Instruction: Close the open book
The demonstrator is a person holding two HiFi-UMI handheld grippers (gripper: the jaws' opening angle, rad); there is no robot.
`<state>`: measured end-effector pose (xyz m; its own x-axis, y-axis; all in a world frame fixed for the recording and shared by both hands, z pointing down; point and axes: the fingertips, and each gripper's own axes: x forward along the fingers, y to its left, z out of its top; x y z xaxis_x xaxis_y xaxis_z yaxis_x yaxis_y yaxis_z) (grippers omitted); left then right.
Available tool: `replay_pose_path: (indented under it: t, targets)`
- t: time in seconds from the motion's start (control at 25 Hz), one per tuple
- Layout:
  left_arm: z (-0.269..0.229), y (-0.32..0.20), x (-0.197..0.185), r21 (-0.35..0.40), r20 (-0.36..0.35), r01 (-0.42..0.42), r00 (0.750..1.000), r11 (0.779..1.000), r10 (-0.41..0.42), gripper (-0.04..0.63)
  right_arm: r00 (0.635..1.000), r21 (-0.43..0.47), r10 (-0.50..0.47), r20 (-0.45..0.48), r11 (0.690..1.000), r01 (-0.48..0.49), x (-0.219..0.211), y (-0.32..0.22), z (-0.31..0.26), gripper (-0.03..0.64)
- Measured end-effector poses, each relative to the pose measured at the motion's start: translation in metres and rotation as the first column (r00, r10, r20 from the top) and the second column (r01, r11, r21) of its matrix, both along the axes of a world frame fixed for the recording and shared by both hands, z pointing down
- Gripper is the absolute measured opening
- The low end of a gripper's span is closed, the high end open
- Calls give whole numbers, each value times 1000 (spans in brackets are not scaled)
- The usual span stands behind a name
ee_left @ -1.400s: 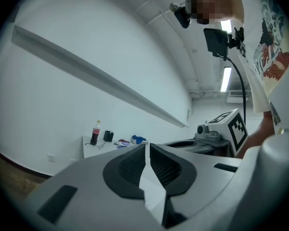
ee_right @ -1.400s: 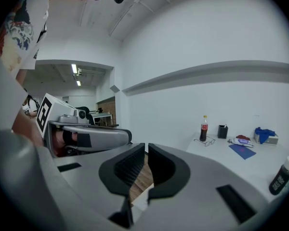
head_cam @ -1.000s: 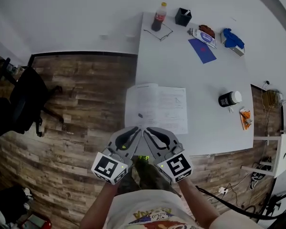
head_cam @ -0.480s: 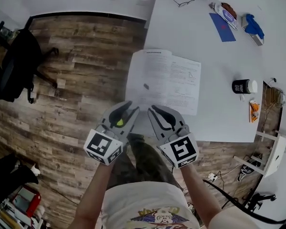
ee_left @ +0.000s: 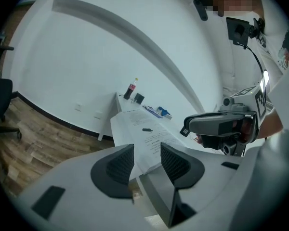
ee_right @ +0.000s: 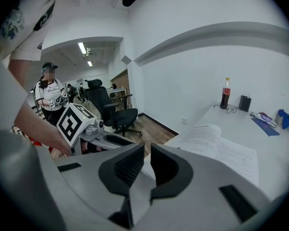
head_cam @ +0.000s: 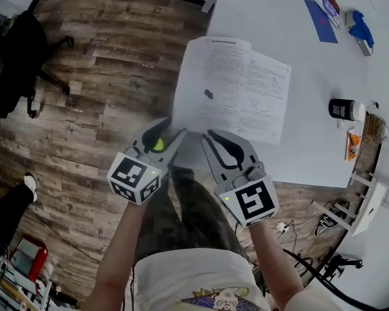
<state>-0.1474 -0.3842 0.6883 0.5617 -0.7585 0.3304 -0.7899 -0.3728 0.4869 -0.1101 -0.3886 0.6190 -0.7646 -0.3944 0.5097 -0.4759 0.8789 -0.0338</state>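
A white paperback book (head_cam: 236, 86) lies open, pages up, on the white desk (head_cam: 311, 154), close to the desk's near left corner. A small dark mark (head_cam: 209, 94) sits on its left page.

The left hand-held gripper (head_cam: 173, 131) hangs at the book's near left corner. Its jaws have just been opening and now stand well apart. In the left gripper view the corner of the page shows in the gap between the dark ribbed pads (ee_left: 119, 163). Neither pad presses on it, and it may lie just beyond them rather than between them.

The right hand-held gripper (head_cam: 209, 137) is just beside it, at the book's near edge (the two are side by side, not touching). Its jaws stand only a narrow slit apart and grip nothing.

Well beyond the book, at the far end of the desk, are a cola bottle with a red label (ee_right: 226, 93), a black pen cup (ee_right: 244, 103) and a pair of glasses (ee_right: 231, 109). A flat blue sheet (head_cam: 321, 20) and a blue cloth (head_cam: 362, 26) lie to the right. A black jar with a white lid (head_cam: 342, 109) lies on its side near the right edge.

A black office chair (head_cam: 13, 63) stands on the wood-plank floor (head_cam: 91, 109).
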Motion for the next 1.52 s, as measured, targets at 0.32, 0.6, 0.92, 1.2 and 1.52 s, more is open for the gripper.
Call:
replay_pose_path:
  t: [0.32, 0.6, 0.92, 1.2, 1.52]
  targets:
    - [43, 2, -10, -46, -94, 44, 994, 998, -48, 179, 999, -39, 34, -4, 999, -34, -2, 5, 13, 28]
    - [61, 1, -5, -103, -291, 37, 955, 994, -65, 219, 998, -73, 55, -1, 996, -55, -10, 10, 18, 28]
    - [58, -2, -3, -70, -242, -23, 970, 997, 5, 218, 997, -81, 75, -14, 994, -76, -13, 10, 22, 28]
    - [46, 3, 3, -42, -225, -117, 969, 992, 105, 152, 993, -102, 98, -64, 989, -104, -3, 11, 19, 28]
    - [23, 1, 2, -4, -221, -161, 963, 987, 156, 68, 990, -97, 128, -61, 986, -134, 6, 11, 5, 28]
